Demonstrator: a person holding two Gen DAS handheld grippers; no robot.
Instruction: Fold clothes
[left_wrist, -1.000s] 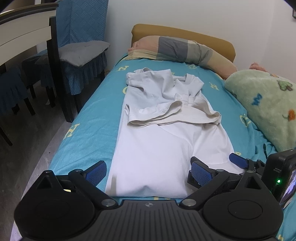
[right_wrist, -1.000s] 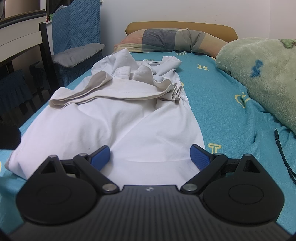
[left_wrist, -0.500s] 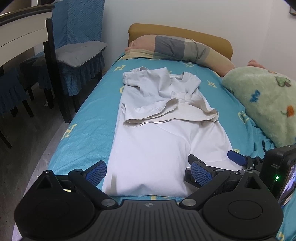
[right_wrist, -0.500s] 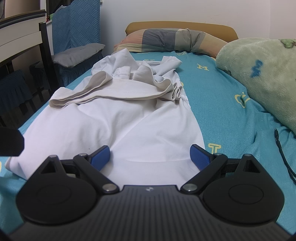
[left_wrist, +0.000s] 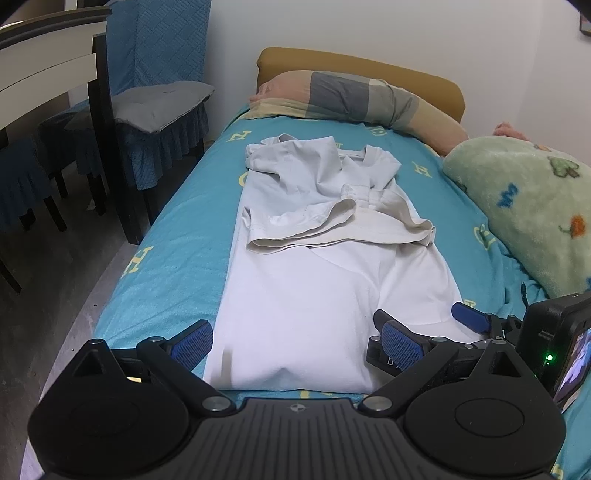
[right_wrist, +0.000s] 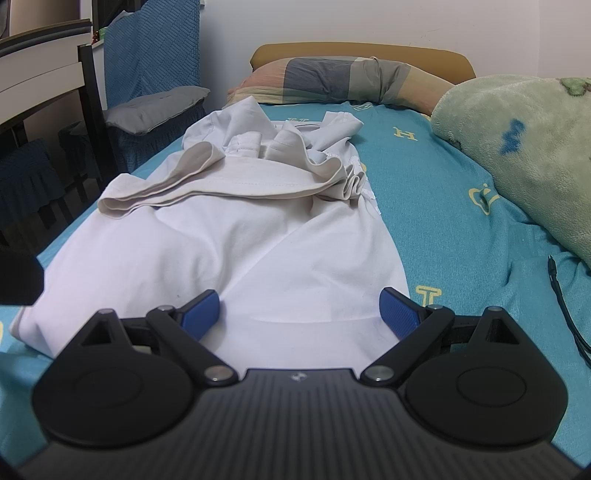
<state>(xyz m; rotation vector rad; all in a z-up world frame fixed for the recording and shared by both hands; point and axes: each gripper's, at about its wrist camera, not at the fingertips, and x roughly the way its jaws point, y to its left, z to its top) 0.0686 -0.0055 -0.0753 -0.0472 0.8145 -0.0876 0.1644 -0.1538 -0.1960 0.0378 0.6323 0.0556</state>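
Spread along the turquoise bed sheet (left_wrist: 173, 258), the white shirt (left_wrist: 303, 310) lies narrowed lengthwise, sleeves heaped toward the pillow (left_wrist: 347, 96), so my left gripper (left_wrist: 295, 341) and right gripper (right_wrist: 301, 308), both gaping empty at its near hem, should pinch both hem corners evenly.

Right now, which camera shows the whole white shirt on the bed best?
The left wrist view: it looks down on the white shirt, showing both long edges and the bunched top. The right wrist view sits low over the near hem, so the shirt looks foreshortened and its bunched part hides the far end.
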